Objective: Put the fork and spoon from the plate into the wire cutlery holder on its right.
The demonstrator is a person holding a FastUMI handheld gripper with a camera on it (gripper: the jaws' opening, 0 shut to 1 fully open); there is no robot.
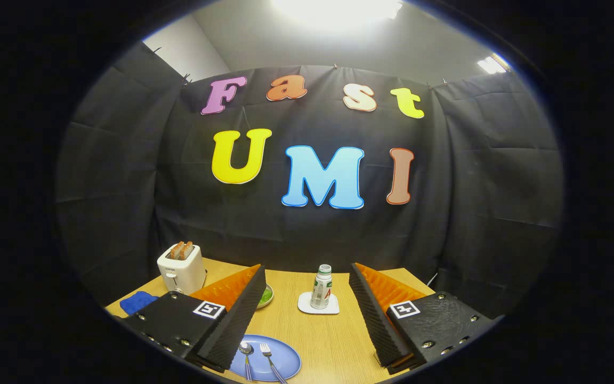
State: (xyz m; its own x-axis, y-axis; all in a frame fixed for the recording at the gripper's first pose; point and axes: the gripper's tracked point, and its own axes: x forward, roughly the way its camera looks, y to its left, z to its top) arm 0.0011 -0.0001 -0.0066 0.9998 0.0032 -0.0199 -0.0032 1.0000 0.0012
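From my remote seat, I saw a crumpled blue cloth point(137, 302) at the left edge of the wooden counter point(333, 341), then a white toaster point(181, 268) with two slices of toast in its slots. A green dish point(266, 296) peeked out behind the left finger. Near the front edge lay the round blue plate point(285, 361), carrying the metal spoon point(246, 353) and metal fork point(267, 354) side by side. My fingers point(309, 314) were spread wide, holding nothing. Beyond them, mid-counter, a small white bottle point(322, 288) stood upright on a white coaster point(318, 308).
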